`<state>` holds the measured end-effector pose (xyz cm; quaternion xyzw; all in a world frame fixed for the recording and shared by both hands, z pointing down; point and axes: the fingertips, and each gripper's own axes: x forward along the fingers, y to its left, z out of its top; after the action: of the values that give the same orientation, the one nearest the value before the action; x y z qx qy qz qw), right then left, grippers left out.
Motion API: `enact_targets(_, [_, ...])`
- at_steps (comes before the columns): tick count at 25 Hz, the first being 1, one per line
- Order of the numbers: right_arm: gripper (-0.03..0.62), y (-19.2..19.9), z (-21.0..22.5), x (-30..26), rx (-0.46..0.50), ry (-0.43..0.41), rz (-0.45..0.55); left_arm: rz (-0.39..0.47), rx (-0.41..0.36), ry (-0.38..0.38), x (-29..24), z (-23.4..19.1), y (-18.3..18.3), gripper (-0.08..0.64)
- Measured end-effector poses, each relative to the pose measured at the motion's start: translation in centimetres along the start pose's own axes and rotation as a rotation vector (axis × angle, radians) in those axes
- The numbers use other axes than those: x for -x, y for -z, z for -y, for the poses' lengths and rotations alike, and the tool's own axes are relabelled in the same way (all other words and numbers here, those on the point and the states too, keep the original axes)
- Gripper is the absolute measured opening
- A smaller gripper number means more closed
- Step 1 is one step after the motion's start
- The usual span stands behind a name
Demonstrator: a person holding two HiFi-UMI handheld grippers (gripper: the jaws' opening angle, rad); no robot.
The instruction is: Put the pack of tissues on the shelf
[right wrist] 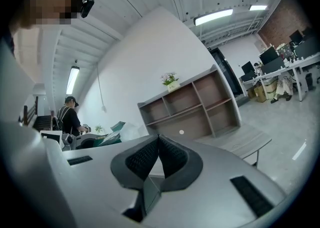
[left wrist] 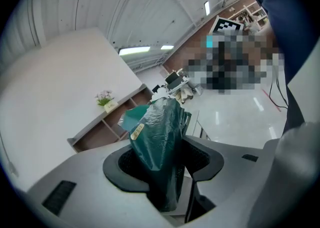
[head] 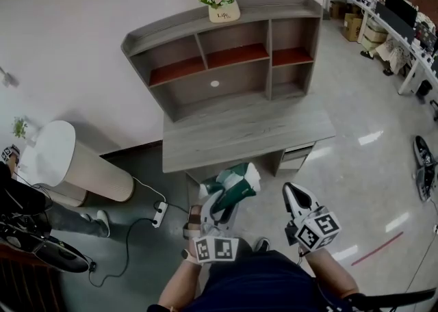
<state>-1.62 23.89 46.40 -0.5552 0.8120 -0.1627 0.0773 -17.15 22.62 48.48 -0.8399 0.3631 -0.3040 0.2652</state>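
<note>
The pack of tissues, in dark green plastic wrap, is clamped between the jaws of my left gripper, just in front of the desk's near edge. In the left gripper view the pack stands up between the pads, with my left gripper shut on it. The grey wooden shelf unit with open compartments rises at the back of the desk. My right gripper is to the right of the pack, with its jaws pressed together and nothing between them. The shelf unit lies ahead of it.
A pot of pink flowers stands on top of the shelf unit. A white cylinder-shaped bin is at the left, with a power strip and cable on the floor. Office desks are far right. A person stands at left.
</note>
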Motion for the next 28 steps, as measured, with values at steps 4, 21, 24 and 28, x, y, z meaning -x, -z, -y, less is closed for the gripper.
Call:
enact_targets(4, [0.011, 0.6, 0.6, 0.0, -0.021, 0.008, -0.011, -0.014, -0.019, 0.013, -0.3, 0.4, 0.0, 0.21])
enact_targets(21, [0.011, -2.6, 7.2, -6.8, 0.004, 0.127, -0.003, 0.067, -0.03, 0.053, -11.1, -4.9, -0.1, 0.21])
enact_targets(24, [0.011, -3.6, 8.4, -9.0, 0.021, 0.147, -0.004, 0.088, -0.03, 0.057, -13.6, -6.7, -0.1, 0.21])
enact_targets(28, [0.011, -4.2, 8.9, -11.5, 0.031, 0.171, -0.022, 0.107, -0.018, 0.074, -16.1, -8.6, 0.4, 0.21])
